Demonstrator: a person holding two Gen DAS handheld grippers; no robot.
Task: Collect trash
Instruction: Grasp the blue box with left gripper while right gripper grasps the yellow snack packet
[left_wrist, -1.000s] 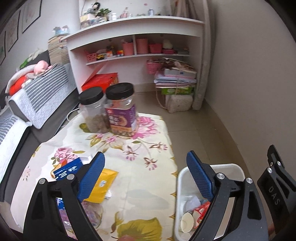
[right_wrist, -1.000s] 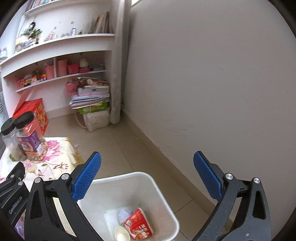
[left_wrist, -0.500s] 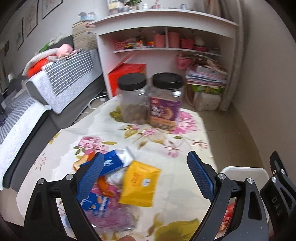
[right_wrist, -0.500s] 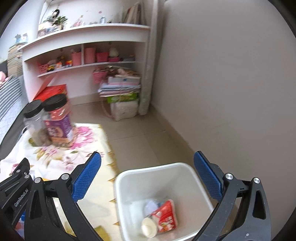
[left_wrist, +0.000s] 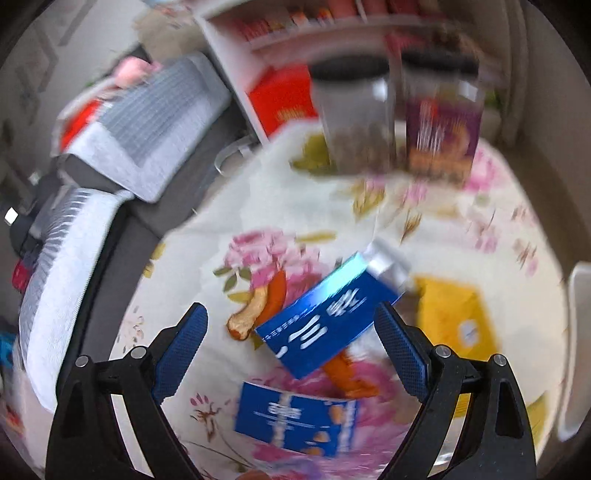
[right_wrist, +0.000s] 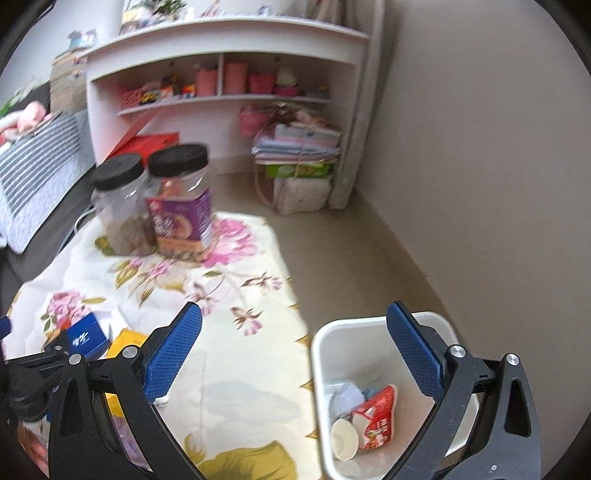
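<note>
In the left wrist view my left gripper is open and empty, just above a blue carton lying on the floral cloth. Around the carton lie an orange peel, a yellow packet and a blue snack wrapper. In the right wrist view my right gripper is open and empty above the table's right edge, beside the white trash bin, which holds a red wrapper and a paper cup. The blue carton shows at lower left there.
Two black-lidded jars stand at the far end of the table. A striped sofa runs along the left. A white shelf unit and a stack of papers stand behind. The bin sits on tiled floor.
My left gripper has swung left and down toward the trash pile, closing in on the blue carton. My right gripper has turned left, bringing the table into view.
</note>
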